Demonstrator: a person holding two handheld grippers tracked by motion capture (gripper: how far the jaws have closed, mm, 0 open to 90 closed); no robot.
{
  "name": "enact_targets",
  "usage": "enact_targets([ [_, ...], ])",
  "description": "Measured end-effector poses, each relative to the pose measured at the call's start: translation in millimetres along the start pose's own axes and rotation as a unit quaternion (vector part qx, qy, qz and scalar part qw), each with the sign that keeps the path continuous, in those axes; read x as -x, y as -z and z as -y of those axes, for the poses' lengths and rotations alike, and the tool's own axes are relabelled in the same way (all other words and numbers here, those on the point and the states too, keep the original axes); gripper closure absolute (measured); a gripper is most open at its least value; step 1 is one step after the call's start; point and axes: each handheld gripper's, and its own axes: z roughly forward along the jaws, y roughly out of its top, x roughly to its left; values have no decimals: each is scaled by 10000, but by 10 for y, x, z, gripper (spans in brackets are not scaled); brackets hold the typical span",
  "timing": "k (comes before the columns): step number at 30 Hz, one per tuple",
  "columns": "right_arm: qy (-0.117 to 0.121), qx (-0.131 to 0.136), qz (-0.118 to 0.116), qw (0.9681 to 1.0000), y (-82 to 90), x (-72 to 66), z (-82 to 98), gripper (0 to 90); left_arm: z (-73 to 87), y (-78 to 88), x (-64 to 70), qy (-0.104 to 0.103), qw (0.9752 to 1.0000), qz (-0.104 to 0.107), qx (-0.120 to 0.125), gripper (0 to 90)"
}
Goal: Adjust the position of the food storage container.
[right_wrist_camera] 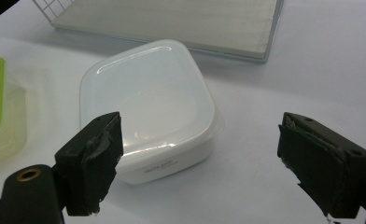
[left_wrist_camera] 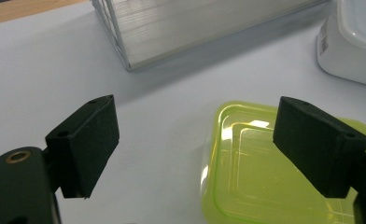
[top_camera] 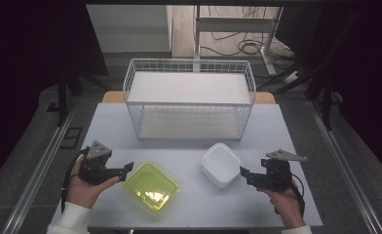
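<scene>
Wire basket (top_camera: 189, 97) sits at back of surface (top_camera: 111, 122). Green box (top_camera: 151, 186) in front-left of it, white box (top_camera: 221, 165) front-right. Left gripper (top_camera: 128, 168) spread wide beside green box; right gripper (top_camera: 242, 173) spread wide near white box, both w/ nothing held.

Your counter (top_camera: 189, 204) is a pale grey-white top with a strip of wood showing along its far edge. On it, toward the far side, stands a white wire basket (top_camera: 189, 97) with a shelf inside. Nearer you, a yellow-green container (top_camera: 151, 186) lies left of centre, and a white lidded container (top_camera: 221, 165) sits right of centre, the two near each other but apart.
</scene>
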Motion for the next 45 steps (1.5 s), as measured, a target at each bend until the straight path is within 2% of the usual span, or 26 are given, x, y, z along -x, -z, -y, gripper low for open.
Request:
enact_targets([
  [5,105,-52,-74,9999,-30,8,-9,145,3,-22,44,-52,9999,70,-67,144],
  [10,105,-82,-118,9998,-83,-10,-25,150,50,13,43,-120,9998,94,-105,147],
  [12,103,-116,-191,9997,-95,-31,-24,152,51,32,20,-72,9998,142,-75,149],
  [18,239,-172,-200,9994,-87,-94,-26,156,44,26,-2,-24,9997,208,-117,153],
  [20,279,-177,-222,9992,-78,-111,-41,157,39,26,10,21,9995,286,-127,155],
  [25,299,-203,-342,9988,-32,-129,-45,158,22,63,73,-32,9991,401,-140,160],
  [29,337,-242,-367,9985,-19,-126,-42,158,11,76,70,23,9992,379,-133,183],
  [33,314,-227,-394,9985,1,-120,-48,160,-34,88,90,-101,9992,360,-152,206],
  [37,306,-227,-428,9984,36,-114,-58,164,-69,144,109,-204,9983,493,-226,270],
  [45,305,-207,-410,9985,48,-128,-61,166,-13,212,103,-273,9973,546,-400,326],
])
